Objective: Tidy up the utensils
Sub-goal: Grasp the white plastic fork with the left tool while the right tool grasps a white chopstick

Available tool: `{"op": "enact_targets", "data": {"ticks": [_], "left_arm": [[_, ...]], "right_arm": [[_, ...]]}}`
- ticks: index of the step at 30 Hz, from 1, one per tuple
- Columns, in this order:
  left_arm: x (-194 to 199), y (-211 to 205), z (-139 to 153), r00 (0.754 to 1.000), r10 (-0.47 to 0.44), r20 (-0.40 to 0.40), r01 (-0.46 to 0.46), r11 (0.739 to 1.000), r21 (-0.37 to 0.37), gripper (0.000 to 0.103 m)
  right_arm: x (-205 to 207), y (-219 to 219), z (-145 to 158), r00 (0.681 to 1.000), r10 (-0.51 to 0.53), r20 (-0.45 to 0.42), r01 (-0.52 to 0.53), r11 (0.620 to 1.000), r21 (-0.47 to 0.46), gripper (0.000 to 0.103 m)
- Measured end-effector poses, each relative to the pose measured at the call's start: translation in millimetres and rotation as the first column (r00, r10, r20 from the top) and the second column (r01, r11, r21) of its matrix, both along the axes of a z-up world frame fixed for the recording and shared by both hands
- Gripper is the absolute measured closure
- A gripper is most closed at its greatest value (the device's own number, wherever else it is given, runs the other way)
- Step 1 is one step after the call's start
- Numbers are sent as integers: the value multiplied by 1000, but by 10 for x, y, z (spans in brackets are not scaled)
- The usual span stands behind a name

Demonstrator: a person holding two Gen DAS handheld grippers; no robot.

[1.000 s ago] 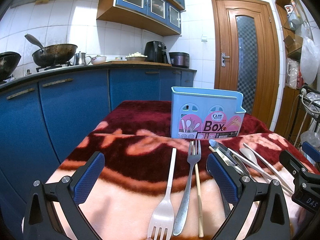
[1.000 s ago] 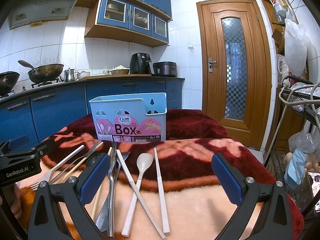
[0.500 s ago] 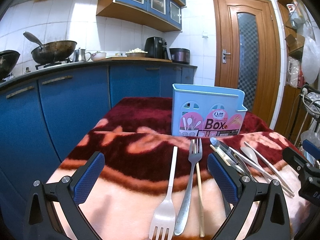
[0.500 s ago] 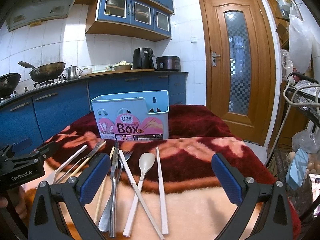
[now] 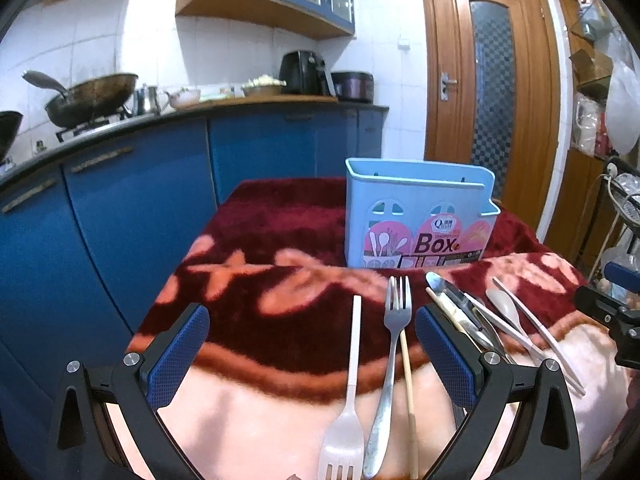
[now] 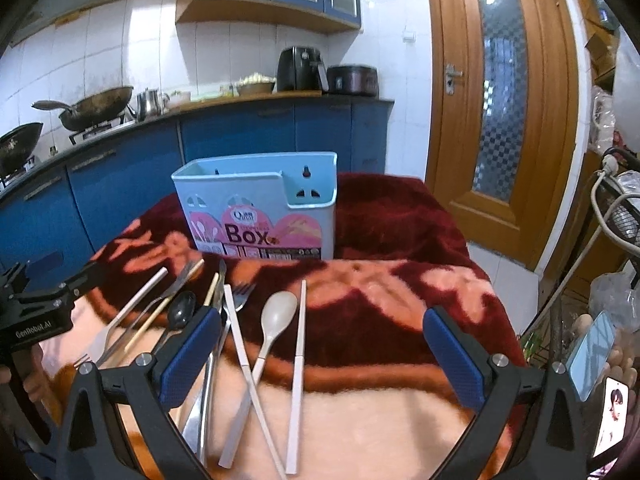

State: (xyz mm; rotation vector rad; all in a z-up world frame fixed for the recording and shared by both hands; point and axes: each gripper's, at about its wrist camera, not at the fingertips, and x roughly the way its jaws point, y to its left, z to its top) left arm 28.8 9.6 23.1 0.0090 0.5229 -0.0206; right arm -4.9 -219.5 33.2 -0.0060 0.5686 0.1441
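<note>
Two hand-held grippers hover low over the worktop, each with its blue-padded fingers spread wide and nothing between them: the left hand-held gripper [image 5: 312,356] and the right hand-held gripper [image 6: 322,354].

Between the left one's fingers, on the near side of the utensil box [image 5: 420,220], lie a pale plastic fork [image 5: 346,408] with tines toward the camera, a steel fork [image 5: 390,336] with tines toward the box, and just beside it a wooden chopstick [image 5: 408,392]. Crowding that gripper's right finger is a heap of a knife [image 5: 448,292], spoons and pale sticks, overlapping one another.

From the right wrist view, a beige spoon [image 6: 274,320] and a pale chopstick [image 6: 298,368] lie between the fingers, in front of the box; a second pale stick [image 6: 244,356] crosses the spoon's handle. A dark spoon [image 6: 180,314] and a steel fork head [image 6: 240,294] sit close by the left finger, partly hidden behind it.

The light blue utensil box stands upright on the red and peach blanket [image 6: 392,264] that covers the worktop, beyond all the cutlery; what shows of its inside holds nothing.

Behind the box run blue cabinets [image 5: 132,208] with a wok [image 5: 92,98] on the stove and an air fryer [image 6: 300,69] on top; to the box's right is a wooden door [image 6: 504,92].
</note>
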Motion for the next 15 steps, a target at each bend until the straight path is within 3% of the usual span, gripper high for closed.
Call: {"op": "enact_targets", "data": {"ticks": [9, 15], "left_arm": [[232, -27, -35, 991, -41, -125, 45, 999, 26, 1], [361, -92, -134, 972, -79, -222, 95, 993, 64, 1]], "right_arm": [[213, -23, -67, 988, 43, -149, -48, 999, -27, 1], [344, -44, -122, 969, 65, -237, -74, 997, -30, 12]]}}
